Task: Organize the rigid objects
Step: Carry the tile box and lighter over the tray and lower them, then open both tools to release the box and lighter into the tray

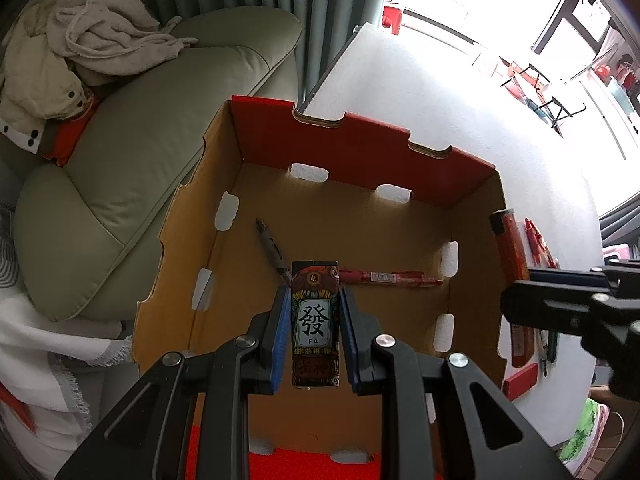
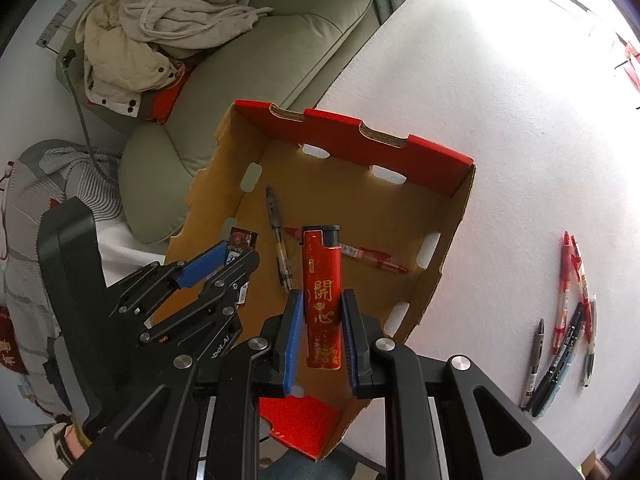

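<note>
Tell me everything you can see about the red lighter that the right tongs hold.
The red lighter is a tall, slim, glossy body, plastic by its look, with gold Chinese characters and ornaments printed on its face and a black cap at the top. It stands upright, cap up, pinched at mid-height between the blue pads of the right tongs, which alone touch it. It hangs in the air over the open cardboard box, above the pens lying on the box floor.
</note>
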The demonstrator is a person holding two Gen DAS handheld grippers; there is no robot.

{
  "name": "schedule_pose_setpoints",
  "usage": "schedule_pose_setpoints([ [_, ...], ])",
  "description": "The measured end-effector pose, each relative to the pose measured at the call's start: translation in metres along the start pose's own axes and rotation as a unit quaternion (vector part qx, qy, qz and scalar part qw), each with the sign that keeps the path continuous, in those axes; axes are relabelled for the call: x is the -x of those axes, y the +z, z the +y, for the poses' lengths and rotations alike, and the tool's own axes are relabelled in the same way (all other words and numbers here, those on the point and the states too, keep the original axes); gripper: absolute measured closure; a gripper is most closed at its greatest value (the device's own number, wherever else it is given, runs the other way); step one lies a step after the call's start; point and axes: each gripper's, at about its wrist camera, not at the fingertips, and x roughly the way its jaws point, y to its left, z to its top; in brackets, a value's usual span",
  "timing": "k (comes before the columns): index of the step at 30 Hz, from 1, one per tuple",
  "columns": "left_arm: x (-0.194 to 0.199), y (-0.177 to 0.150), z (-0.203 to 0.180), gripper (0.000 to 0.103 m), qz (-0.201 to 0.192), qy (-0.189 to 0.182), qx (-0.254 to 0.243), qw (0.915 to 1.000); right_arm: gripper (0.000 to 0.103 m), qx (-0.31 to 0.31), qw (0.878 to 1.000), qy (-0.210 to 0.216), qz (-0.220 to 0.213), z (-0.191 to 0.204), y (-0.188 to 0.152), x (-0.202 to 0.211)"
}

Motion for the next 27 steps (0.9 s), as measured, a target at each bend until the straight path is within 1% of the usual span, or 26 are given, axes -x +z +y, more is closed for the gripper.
schedule_pose_setpoints([
  [12, -0.013, 0.015, -0.001, 0.077, 0.003, 0.002, -0.011, 0.9999, 0.083, -0.012, 1.0, -0.009, 0.006, -0.009, 0.017, -0.017],
  [19, -0.035, 0.027, -0.006, 0.077, 0.018, -0.003, -0.02, 0.9996, 0.083, -0.032, 0.999, -0.018, 0.024, -0.023, 0.025, -0.042],
  [22, -0.048, 0.031, -0.007, 0.077, 0.027, -0.013, -0.02, 0.9993, 0.083, -0.037, 0.998, -0.025, 0.034, -0.028, 0.027, -0.054],
  [23, -0.051, 0.032, -0.008, 0.072, 0.025, -0.016, -0.021, 0.9993, 0.083, -0.038, 0.998, -0.025, 0.038, -0.03, 0.028, -0.057],
  [24, -0.054, 0.033, -0.008, 0.058, 0.023, -0.025, -0.023, 0.9992, 0.083, -0.041, 0.998, -0.018, 0.049, -0.032, 0.028, -0.062],
  [25, -0.055, 0.034, -0.009, 0.052, 0.019, -0.029, -0.025, 0.9991, 0.08, -0.044, 0.997, -0.015, 0.055, -0.034, 0.029, -0.064],
  [26, -0.056, 0.034, -0.008, 0.04, 0.011, -0.015, -0.022, 0.9996, 0.075, -0.049, 0.997, -0.02, 0.06, -0.036, 0.029, -0.066],
  [27, -0.058, 0.035, -0.006, 0.031, 0.01, 0.0, -0.018, 0.9998, 0.06, -0.053, 0.996, -0.029, 0.062, -0.039, 0.029, -0.065],
])
